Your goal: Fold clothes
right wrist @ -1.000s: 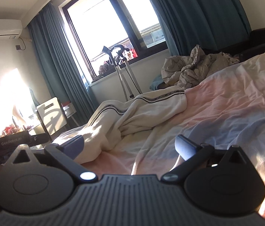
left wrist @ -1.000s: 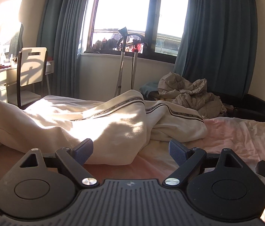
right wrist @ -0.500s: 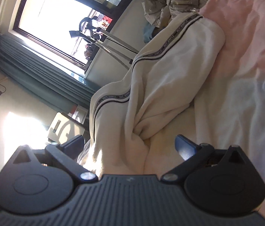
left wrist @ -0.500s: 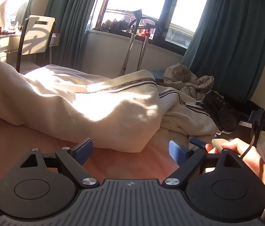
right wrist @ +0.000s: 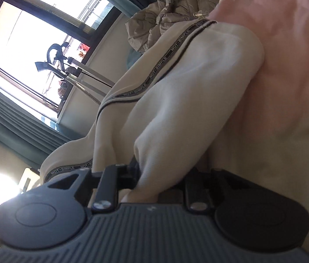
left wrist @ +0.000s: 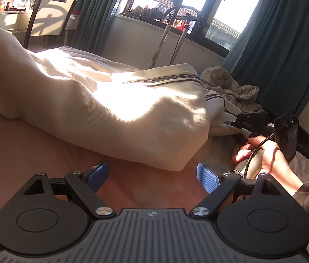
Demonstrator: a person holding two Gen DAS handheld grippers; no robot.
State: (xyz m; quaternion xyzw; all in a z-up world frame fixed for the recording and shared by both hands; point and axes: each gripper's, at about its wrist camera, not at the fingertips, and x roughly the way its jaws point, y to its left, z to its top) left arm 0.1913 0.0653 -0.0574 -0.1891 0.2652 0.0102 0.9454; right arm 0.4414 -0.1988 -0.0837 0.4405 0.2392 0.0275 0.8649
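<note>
Cream sweatpants point(left wrist: 115, 109) with a dark lettered side stripe lie bunched on the pink bed sheet point(left wrist: 33, 151). My left gripper point(left wrist: 152, 176) is open and empty, low over the sheet just in front of the pants' near fold. In the right wrist view the same pants point(right wrist: 189, 100) fill the middle. My right gripper point(right wrist: 161, 182) is shut on a fold of the cream fabric, which bulges between the jaws and hides the pads. The right gripper and its hand also show in the left wrist view point(left wrist: 248, 122), at the pants' right end.
A crumpled grey duvet point(left wrist: 231, 87) lies behind the pants near dark teal curtains point(left wrist: 286, 54). A garment steamer pole point(left wrist: 165, 35) stands under the window. A white chair point(left wrist: 51, 13) and a desk stand at the far left. Pink sheet point(right wrist: 286, 65) stretches right of the pants.
My right gripper moved onto the pants and closed on a fold; it was open half a second ago. My left gripper moved closer and lower toward the pants, still open.
</note>
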